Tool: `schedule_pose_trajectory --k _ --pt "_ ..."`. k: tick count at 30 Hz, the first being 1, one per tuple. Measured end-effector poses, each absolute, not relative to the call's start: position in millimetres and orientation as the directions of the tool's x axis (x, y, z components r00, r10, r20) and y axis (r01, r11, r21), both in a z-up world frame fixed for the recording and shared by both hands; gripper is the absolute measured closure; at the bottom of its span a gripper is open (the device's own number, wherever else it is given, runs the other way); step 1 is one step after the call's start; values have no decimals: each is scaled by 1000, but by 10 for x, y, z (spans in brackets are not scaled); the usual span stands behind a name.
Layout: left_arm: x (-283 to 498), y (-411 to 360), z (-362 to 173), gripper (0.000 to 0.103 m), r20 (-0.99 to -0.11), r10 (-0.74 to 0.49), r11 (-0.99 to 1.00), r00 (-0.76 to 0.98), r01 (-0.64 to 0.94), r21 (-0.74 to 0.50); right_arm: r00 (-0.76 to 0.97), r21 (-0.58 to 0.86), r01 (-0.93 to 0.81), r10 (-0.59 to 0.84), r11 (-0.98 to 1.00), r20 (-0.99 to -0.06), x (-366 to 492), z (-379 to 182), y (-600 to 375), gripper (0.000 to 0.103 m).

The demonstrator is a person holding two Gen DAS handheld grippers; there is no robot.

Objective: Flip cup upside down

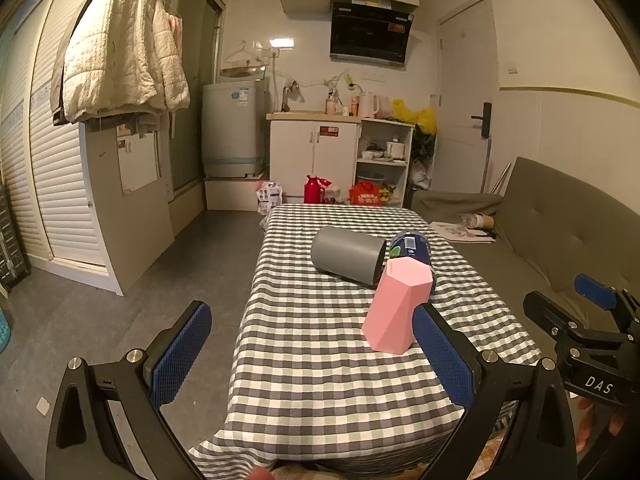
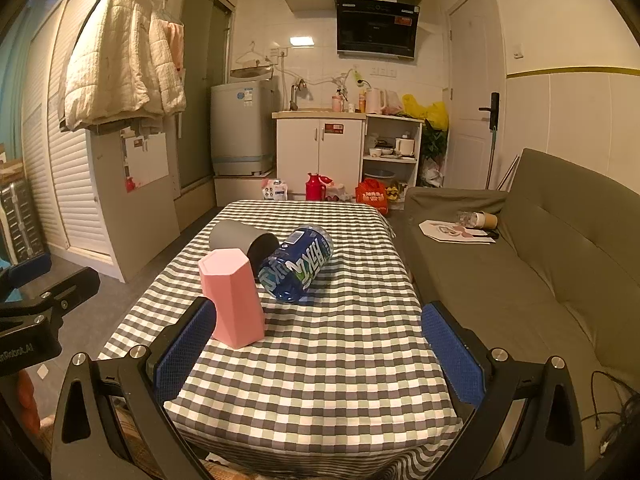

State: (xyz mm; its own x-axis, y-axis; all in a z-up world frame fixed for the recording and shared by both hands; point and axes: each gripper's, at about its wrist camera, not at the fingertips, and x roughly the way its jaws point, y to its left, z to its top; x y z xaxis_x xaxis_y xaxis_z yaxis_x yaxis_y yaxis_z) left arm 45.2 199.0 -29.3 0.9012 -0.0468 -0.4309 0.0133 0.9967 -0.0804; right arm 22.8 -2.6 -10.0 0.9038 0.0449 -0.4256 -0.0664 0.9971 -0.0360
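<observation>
pink cup (image 2: 234,298) upright | grey cup (image 2: 244,240), blue can (image 2: 298,266) lying behind | left gripper (image 1: 316,354), right gripper (image 2: 318,350) wide, empty | "DAS"

Small home: kitchenette cabinet (image 1: 314,156), sofa (image 2: 540,264), washing machine (image 1: 232,128).

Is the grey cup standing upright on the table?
No, the grey cup lies on its side on the checked tablecloth.

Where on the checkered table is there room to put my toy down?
The near half of the checkered tablecloth, in front of the pink cup, is bare. So is the far strip behind the gray cup. The middle is crowded: pink cup, gray cup and blue can huddle close together.
</observation>
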Motion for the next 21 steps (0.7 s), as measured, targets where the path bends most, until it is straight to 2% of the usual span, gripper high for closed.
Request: schedule_pose_trajectory --k 21 --pt "453 1983 -285 0 -432 -47 997 901 14 -79 899 -36 -55 34 998 -437 259 -131 -48 0"
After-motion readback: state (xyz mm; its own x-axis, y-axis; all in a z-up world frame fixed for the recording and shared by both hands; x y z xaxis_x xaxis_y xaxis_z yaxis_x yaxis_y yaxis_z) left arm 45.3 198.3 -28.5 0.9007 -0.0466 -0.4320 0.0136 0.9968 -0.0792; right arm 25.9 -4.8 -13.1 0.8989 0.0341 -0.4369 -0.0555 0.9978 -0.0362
